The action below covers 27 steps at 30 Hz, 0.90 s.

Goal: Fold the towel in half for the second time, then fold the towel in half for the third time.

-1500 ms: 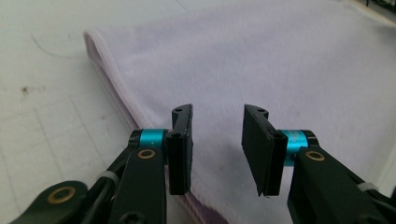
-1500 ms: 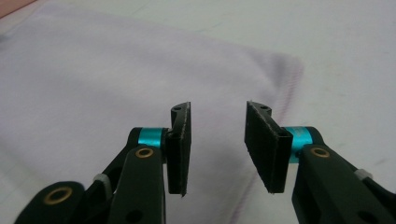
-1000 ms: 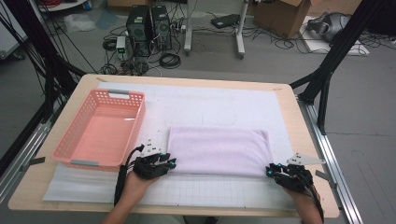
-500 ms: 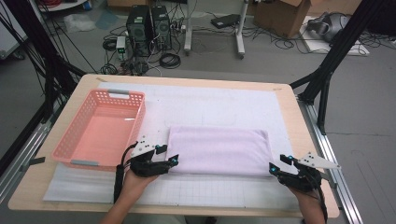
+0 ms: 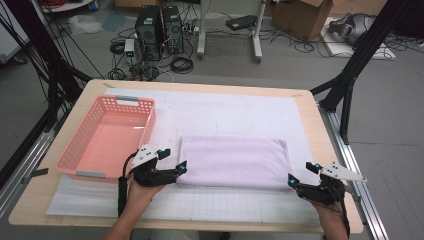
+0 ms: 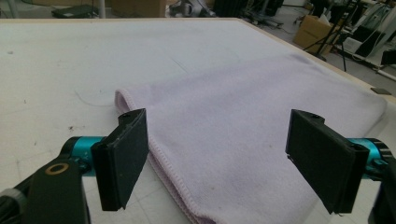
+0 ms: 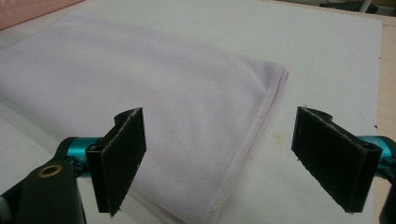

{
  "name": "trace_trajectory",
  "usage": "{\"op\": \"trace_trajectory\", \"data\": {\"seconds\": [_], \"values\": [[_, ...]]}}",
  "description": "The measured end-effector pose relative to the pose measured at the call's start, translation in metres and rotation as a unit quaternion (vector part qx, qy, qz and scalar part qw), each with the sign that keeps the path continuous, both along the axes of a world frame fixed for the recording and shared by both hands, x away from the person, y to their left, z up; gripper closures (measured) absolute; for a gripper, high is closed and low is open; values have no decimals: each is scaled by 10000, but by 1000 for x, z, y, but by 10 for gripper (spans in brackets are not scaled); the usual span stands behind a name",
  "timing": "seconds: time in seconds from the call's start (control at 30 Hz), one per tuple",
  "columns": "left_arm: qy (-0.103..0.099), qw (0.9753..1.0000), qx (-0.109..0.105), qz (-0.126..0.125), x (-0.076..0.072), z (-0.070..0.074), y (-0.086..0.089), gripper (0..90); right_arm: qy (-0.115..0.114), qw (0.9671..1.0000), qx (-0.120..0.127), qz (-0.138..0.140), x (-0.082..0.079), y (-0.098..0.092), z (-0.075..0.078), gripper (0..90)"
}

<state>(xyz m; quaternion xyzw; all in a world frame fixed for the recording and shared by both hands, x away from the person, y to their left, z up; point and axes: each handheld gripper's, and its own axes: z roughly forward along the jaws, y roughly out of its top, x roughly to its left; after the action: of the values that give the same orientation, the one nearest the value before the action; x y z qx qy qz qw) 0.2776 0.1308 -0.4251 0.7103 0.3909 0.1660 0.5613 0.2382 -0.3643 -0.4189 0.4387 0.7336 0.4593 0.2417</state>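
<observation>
The left tool sits at the lower left corner of the folded lilac towel, in the lower middle of the high view, and its jaws stand wide apart with nothing between them. The right tool sits at the towel's lower right corner, equally wide and empty. In the left gripper view the towel fills the centre and right of the frame, its stitched edge running down between the jaws; in the right gripper view the towel spreads across the upper left, its hemmed edge passing between the jaws at the lower centre.

The towel lies flat on the white mat on the table, just right of the pink basket at the left of the frame.

The main risk, as I judge it, is catching only the top layer. The towel is folded, so a shallow pinch at either corner could lift one ply and let the fold open. An uneven grip is the second danger: if one tool closes on the hem and the other misses, the cloth would swing and drag across the mat. A jaw pressed too low could also nip the mat along with the towel.
</observation>
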Motion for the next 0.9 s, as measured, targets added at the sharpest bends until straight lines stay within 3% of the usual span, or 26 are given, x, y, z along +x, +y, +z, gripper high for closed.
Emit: {"op": "trace_trajectory", "data": {"seconds": [0.63,0.77,0.9], "values": [[231,9997,41,-29,2,-5,-1,233,55,10000,-11,-12,2,1,-2,167],[303,9995,9,-15,2,-4,-2,233,108,9999,19,92,3,1,-1,167],[476,9987,176,-8,-1,-5,-4,233,149,9998,29,109,5,2,-1,167]]}}
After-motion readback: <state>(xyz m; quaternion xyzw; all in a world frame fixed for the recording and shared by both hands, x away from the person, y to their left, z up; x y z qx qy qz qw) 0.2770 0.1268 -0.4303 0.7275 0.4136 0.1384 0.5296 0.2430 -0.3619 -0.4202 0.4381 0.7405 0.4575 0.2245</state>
